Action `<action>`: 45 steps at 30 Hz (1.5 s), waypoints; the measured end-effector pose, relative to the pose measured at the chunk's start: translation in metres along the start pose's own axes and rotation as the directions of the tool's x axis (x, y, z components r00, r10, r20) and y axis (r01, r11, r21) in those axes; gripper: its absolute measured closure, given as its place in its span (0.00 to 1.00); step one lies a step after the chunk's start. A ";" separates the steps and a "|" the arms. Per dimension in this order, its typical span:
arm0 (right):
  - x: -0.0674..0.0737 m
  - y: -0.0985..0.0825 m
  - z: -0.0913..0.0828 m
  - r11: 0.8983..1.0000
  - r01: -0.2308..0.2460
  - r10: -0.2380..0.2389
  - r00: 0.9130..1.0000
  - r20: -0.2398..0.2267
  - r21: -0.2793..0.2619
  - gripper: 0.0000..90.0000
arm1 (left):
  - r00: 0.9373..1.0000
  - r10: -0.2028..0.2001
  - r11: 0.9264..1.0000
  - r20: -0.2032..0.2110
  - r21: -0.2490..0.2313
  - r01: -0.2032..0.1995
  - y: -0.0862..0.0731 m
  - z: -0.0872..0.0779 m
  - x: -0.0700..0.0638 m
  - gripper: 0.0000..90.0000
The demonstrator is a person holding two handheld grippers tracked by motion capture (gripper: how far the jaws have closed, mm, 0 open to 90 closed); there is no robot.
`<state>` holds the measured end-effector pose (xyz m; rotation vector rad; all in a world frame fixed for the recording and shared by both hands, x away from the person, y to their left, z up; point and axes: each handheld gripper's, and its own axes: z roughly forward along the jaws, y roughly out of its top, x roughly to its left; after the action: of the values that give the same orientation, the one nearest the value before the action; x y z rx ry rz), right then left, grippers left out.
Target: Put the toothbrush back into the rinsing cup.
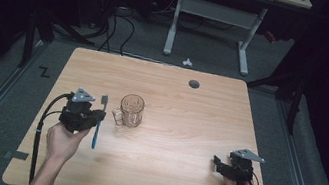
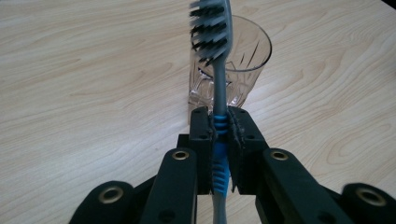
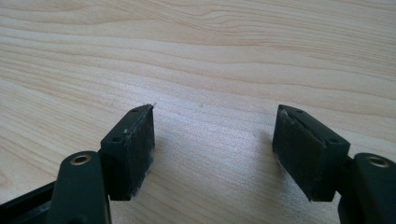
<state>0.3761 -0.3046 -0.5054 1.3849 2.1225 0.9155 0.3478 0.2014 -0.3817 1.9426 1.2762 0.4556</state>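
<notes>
On the wooden table [image 1: 184, 141], toward its eight o'clock side, my left gripper [image 1: 97, 118] is clamped tight on a toothbrush [image 1: 99, 121]. Its stem is grey with a bright blue ribbed grip section, and my pads press on exactly that ribbed part; in the left gripper view the toothbrush [image 2: 219, 93] rises straight up toward twelve o'clock between my two black jaws, with a head of dark and pale bristles facing nine o'clock. From above, the brush runs from its head at twelve o'clock to its tail at six, held off the table surface.

Just beside the brush, at three o'clock from it in the high view, stands a clear glass mug [image 1: 130, 111] with a cut pattern and a small handle on its nine o'clock side. It stands upright, and I see nothing inside it. In the left gripper view the glass mug [image 2: 247, 65] sits right behind the brush head, and the stem covers part of its wall.

My right gripper [image 1: 221, 167] rests well apart, near the table's four o'clock corner. Its jaws stand wide open with nothing between them; the right gripper [image 3: 212, 140] shows bare wood grain between the pads.

The brush's tail end is cut off at the bottom of the left gripper view, and the bristle head is slightly blurred there.
</notes>
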 end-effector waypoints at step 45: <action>-0.001 0.000 0.000 1.000 -0.001 0.001 1.000 -0.004 0.001 0.33 | 0.998 0.057 0.991 -0.006 -0.123 -0.057 0.056 0.013 -0.001 0.90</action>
<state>0.3761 -0.3052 -0.5053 1.3856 2.1263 0.9187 0.3904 0.1833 -0.3482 1.8791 1.1687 0.5521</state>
